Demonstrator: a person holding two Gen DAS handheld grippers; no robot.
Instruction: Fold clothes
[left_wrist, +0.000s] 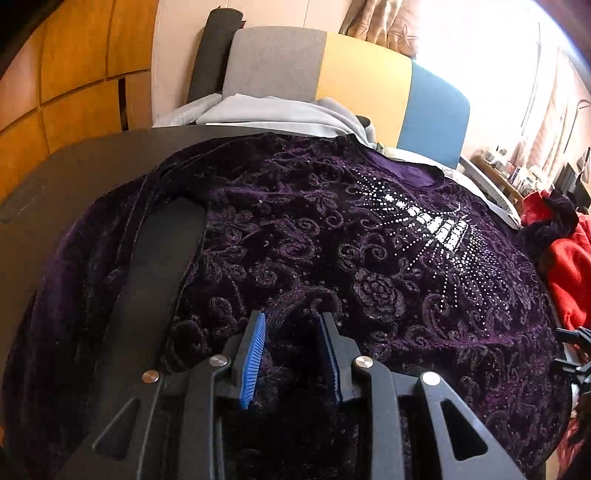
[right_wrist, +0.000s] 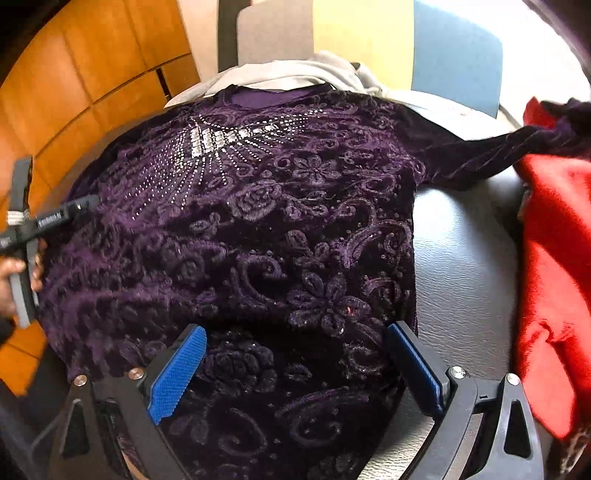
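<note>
A purple velvet top (left_wrist: 332, 240) lies spread face up on the dark bench (left_wrist: 92, 158), its neckline toward the far edge and a fan of silver studs (left_wrist: 436, 232) on the chest. One sleeve (right_wrist: 498, 147) reaches toward the red cloth (right_wrist: 554, 258) heaped at the bench's right edge. The left gripper (left_wrist: 291, 321) sits over the hem with a ridge of fabric between its narrowly parted pads; whether they pinch it cannot be told. The right gripper (right_wrist: 295, 332) stands wide apart above the top's lower right side, holding nothing. Grey clothes (left_wrist: 266, 110) lie beyond the far edge.
</note>
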